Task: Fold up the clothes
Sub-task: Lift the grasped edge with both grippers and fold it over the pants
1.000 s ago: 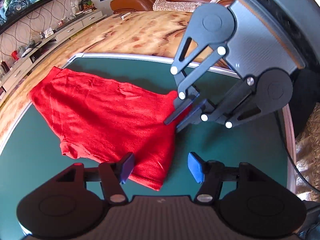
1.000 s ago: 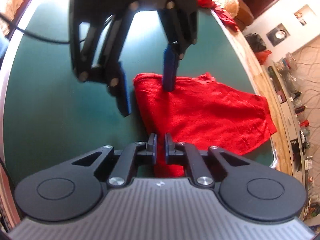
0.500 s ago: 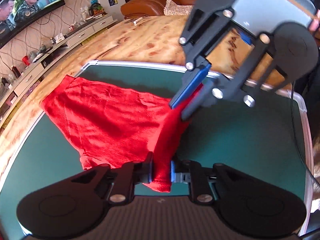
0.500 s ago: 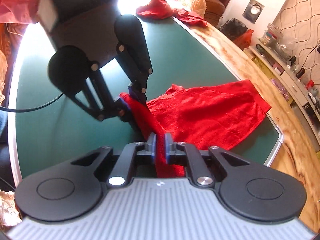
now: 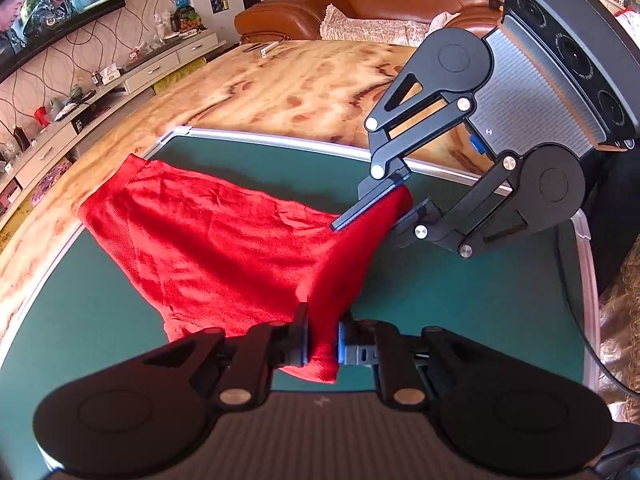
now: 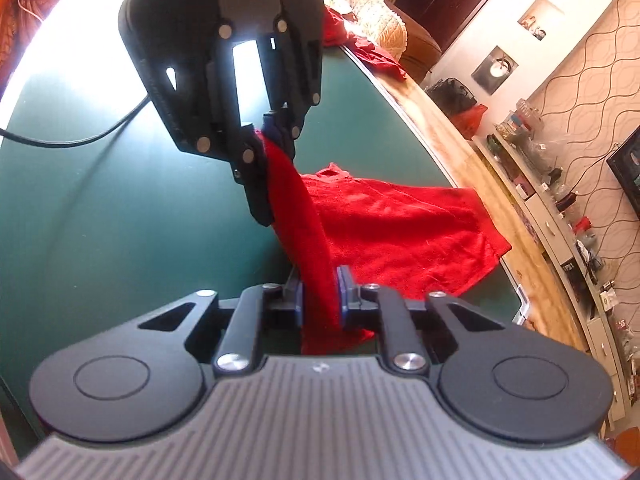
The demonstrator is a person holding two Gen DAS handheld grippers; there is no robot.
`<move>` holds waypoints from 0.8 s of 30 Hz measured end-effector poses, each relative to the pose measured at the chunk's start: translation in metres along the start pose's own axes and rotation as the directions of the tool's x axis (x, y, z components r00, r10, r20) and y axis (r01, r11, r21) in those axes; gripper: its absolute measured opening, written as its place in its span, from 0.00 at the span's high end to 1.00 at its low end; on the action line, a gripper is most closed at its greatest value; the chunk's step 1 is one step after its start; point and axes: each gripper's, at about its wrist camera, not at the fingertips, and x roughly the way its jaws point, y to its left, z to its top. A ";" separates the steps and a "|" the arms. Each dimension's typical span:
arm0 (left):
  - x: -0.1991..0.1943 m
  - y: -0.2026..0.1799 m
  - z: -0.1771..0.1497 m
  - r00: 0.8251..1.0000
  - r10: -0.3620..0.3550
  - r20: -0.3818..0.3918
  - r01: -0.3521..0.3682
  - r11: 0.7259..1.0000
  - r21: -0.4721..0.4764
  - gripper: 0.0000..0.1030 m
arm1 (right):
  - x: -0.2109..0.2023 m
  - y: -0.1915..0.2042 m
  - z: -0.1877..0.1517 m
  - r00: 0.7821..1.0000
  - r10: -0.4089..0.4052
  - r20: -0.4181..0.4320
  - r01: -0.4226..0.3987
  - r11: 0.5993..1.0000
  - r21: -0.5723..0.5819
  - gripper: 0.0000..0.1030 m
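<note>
— While both claws pinch one edge of the red garment [image 5: 224, 240], where's the rest?
— Trailing on the green table [image 5: 460, 300]. Left claw [image 5: 322, 340] clamped; right claw [image 6: 320, 296] closing on cloth.

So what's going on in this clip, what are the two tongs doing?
A person is folding a red garment on a green-topped table. The left tongs are clamped on one corner of its near edge. The right tongs have the other corner between them, their jaws closing on it. That edge hangs lifted between the two, while the rest of the garment lies flat, reaching the table's far rim. No fold is laid yet.
</note>
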 end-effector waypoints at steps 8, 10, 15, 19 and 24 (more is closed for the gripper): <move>-0.028 -0.041 -0.012 0.997 -0.068 -0.026 0.068 0.998 0.011 0.86 | -0.043 0.032 0.002 0.997 0.076 0.002 -0.076 0.997 -0.005 0.86; -0.043 -0.057 -0.016 0.996 -0.088 -0.026 0.088 0.996 0.019 0.86 | -0.062 0.043 0.004 0.996 0.090 0.025 -0.090 0.996 0.018 0.86; -0.082 -0.100 -0.024 0.992 -0.123 -0.025 0.124 0.991 0.045 0.86 | -0.112 0.070 0.011 0.987 0.149 0.054 -0.152 0.987 0.057 0.86; -0.111 -0.126 -0.023 0.988 -0.151 -0.019 0.152 0.986 0.066 0.87 | -0.148 0.072 0.021 0.979 0.184 0.083 -0.193 0.975 0.107 0.86; -0.133 -0.117 -0.004 0.985 -0.170 0.000 0.169 0.983 0.066 0.87 | -0.164 0.038 0.030 0.974 0.181 0.134 -0.203 0.964 0.174 0.86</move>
